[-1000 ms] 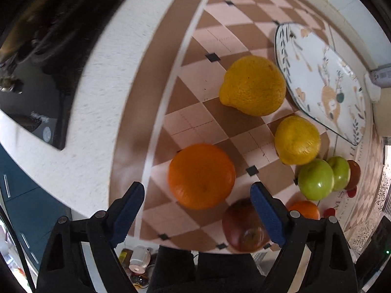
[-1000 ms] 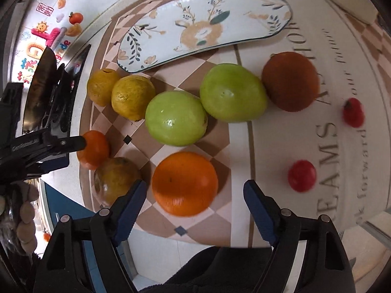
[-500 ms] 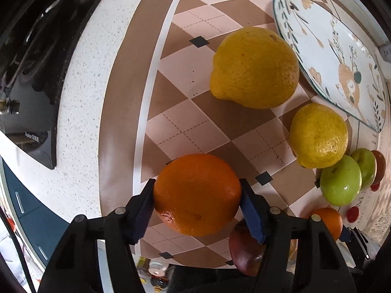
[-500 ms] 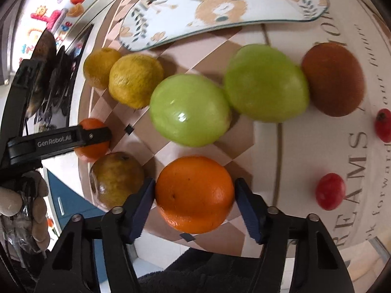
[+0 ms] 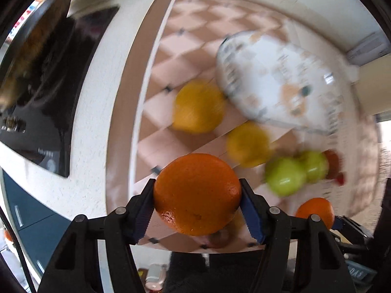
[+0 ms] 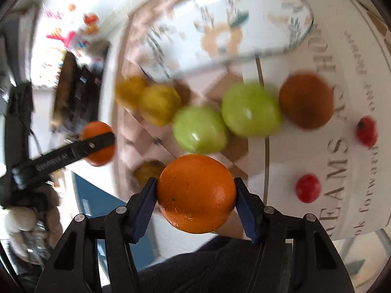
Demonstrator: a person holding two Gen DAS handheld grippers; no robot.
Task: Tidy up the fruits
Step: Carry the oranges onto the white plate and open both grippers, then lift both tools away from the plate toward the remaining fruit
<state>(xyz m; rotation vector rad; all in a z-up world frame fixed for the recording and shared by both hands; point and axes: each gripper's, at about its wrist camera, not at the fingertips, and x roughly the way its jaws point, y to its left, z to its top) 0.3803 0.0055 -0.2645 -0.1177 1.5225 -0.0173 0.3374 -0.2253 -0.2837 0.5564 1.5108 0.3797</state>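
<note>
Both oranges have left the checkered mat since a second ago, when my jaws stood wide around them. My left gripper (image 5: 197, 211) now clamps one orange (image 5: 197, 194) between its blue pads, lifted above the mat (image 5: 171, 56). My right gripper (image 6: 195, 211) pinches the other orange (image 6: 196, 193) likewise. Beyond my tongs, blurred, lie two green apples (image 6: 200, 131), yellow citrus (image 5: 199, 106) and the patterned plate (image 5: 281, 83).

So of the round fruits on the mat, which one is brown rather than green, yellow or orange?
The brown fruit, at the right end of the row beside a green apple.
</note>
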